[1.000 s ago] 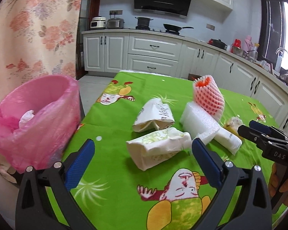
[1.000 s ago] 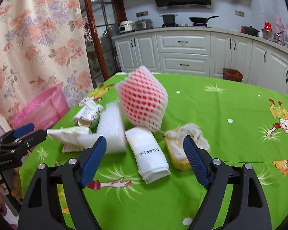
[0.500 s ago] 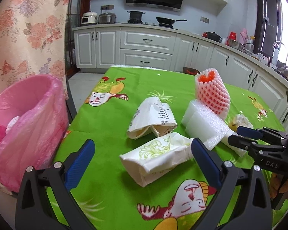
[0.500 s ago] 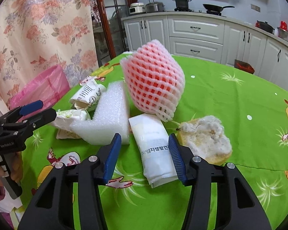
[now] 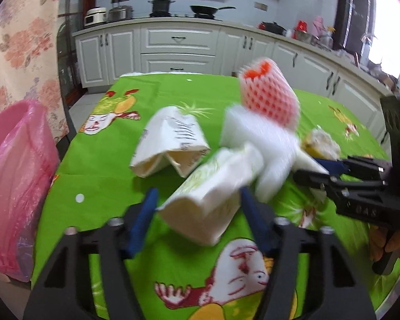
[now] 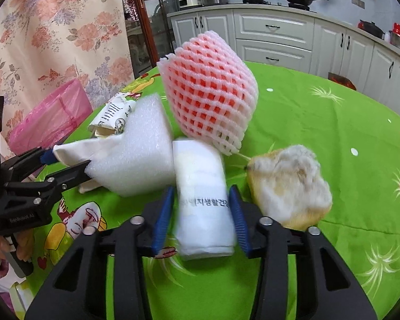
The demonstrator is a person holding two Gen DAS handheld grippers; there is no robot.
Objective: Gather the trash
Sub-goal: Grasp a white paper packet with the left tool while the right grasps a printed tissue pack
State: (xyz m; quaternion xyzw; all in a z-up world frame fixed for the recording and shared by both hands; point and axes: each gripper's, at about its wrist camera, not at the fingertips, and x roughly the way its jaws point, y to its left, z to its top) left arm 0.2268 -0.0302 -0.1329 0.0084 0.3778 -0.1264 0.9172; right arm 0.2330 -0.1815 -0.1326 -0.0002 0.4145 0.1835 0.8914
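Closing on trash: left gripper (image 5: 197, 202) jaws just narrowed, pads pinching the near carton (image 5: 210, 197); right gripper (image 6: 200, 213) jaws just narrowed, clamping the white pack (image 6: 202, 200). Foam (image 6: 138, 154), net (image 6: 210, 93) and second carton (image 5: 170, 144) lie behind on green cloth (image 5: 98, 160); pink bin (image 5: 13, 181) left.

A table (image 6: 320, 122) under a green cartoon-print cloth (image 5: 98, 165) carried the litter. On it lay a crumpled paper bag (image 5: 170, 144), a second paper bag (image 5: 213, 189), a white foam block (image 6: 138, 157), a white roll printed with Korean text (image 6: 202, 197), a fruit in a pink foam net (image 6: 210, 98) and a pale, ragged peel (image 6: 288, 184), all close together.
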